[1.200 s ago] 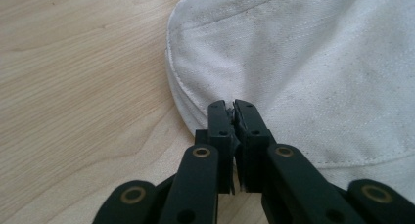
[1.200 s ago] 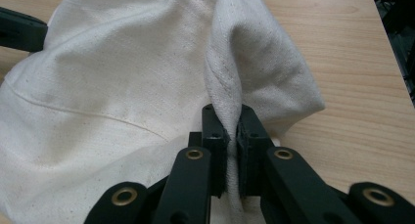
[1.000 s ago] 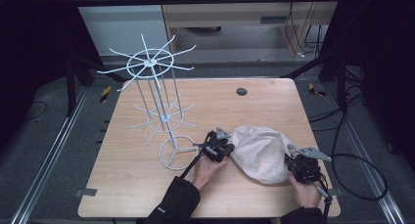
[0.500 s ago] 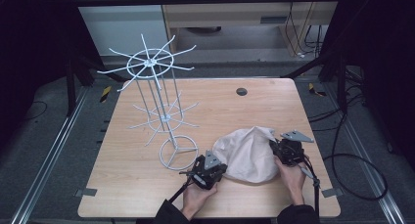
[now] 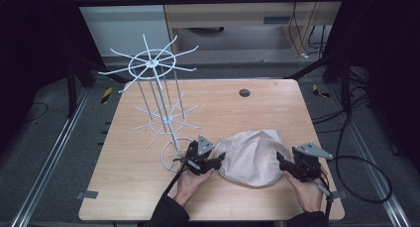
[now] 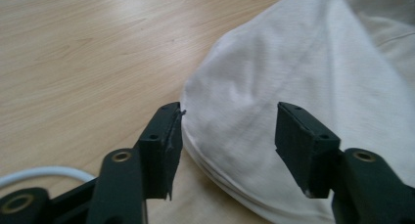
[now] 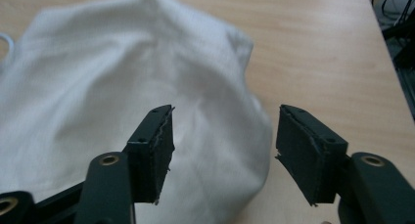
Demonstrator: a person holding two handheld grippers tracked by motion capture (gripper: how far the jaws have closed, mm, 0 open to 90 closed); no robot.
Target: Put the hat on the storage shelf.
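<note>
A cream cloth cap lies bunched on the wooden table, near its front edge. My left gripper sits at the cap's left edge, open, with the brim just ahead of its jaws. My right gripper sits at the cap's right edge, open too, and the cap's crown lies in front of its left jaw. Neither gripper holds the fabric. A white wire display rack with spoke-like hooks stands upright left of the cap.
The rack's round base is close behind my left gripper. A small dark disc lies at the table's far side. Cables trail off the right edge. Grey floor and metal rails surround the table.
The cap has settled lower and flatter on the table. My right gripper pulled back toward the front right, off the cap. My left gripper shifted slightly to the cap's left edge.
</note>
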